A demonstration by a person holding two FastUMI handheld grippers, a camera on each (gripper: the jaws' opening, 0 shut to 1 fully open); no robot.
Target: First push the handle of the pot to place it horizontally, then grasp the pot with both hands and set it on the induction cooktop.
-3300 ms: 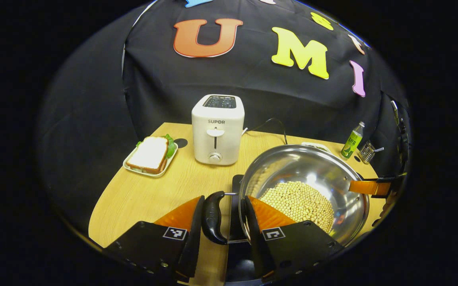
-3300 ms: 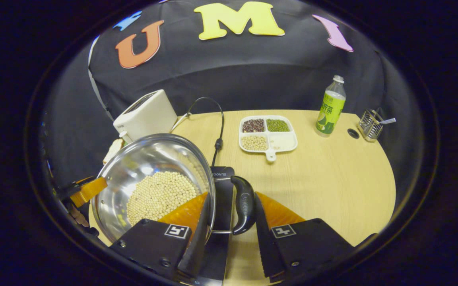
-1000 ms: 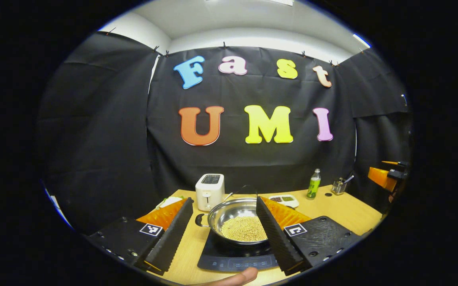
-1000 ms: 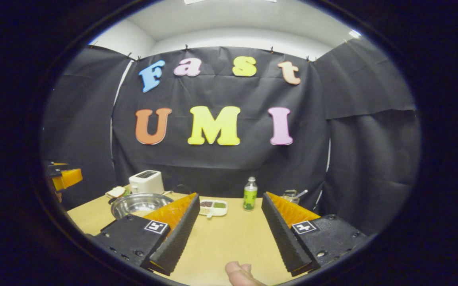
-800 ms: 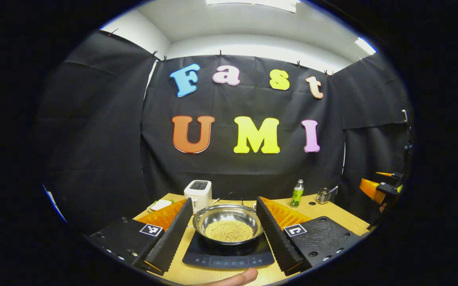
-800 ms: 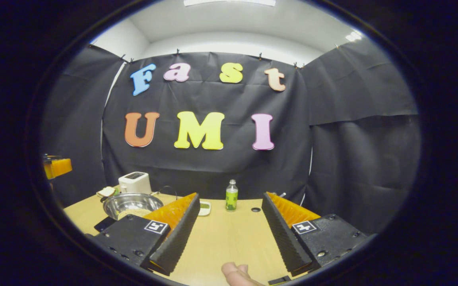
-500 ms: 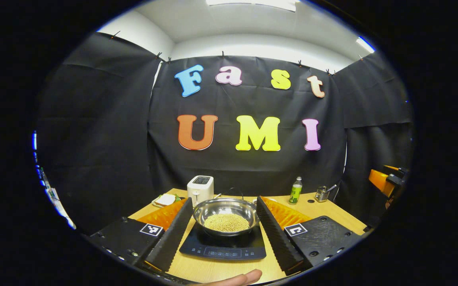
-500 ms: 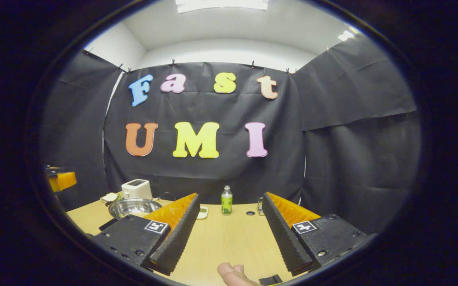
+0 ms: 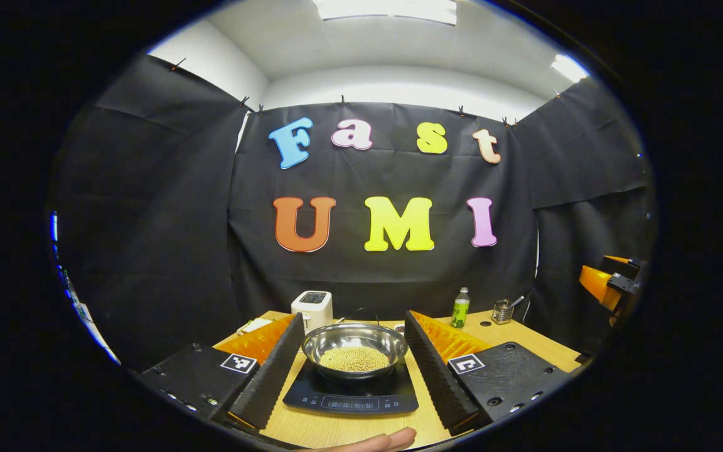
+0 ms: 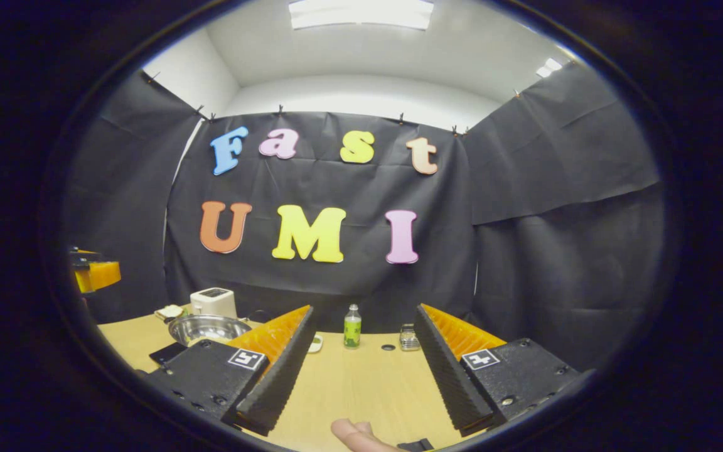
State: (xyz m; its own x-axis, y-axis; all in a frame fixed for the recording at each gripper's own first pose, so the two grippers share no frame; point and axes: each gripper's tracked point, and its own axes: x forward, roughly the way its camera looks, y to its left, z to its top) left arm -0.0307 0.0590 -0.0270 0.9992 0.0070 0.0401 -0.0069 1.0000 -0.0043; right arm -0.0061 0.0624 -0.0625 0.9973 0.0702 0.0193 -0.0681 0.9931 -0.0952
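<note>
A steel pot holding pale beans sits on the black induction cooktop on the wooden table. My left gripper is open, held back from the pot with nothing between its fingers; the pot shows in the gap. In the right gripper view the pot and cooktop lie far to the left. My right gripper is open over bare table, holding nothing. Each gripper appears at the other view's edge: the right gripper and the left gripper.
A white toaster and a sandwich plate stand behind the pot at left. A green bottle, a wire utensil holder and a bean tray sit at the back. A thumb shows at the bottom edge.
Both grippers have let go of the pot's handles and opened. They have drawn back and tilted up, so the pot on the cooktop looks smaller and farther off.
</note>
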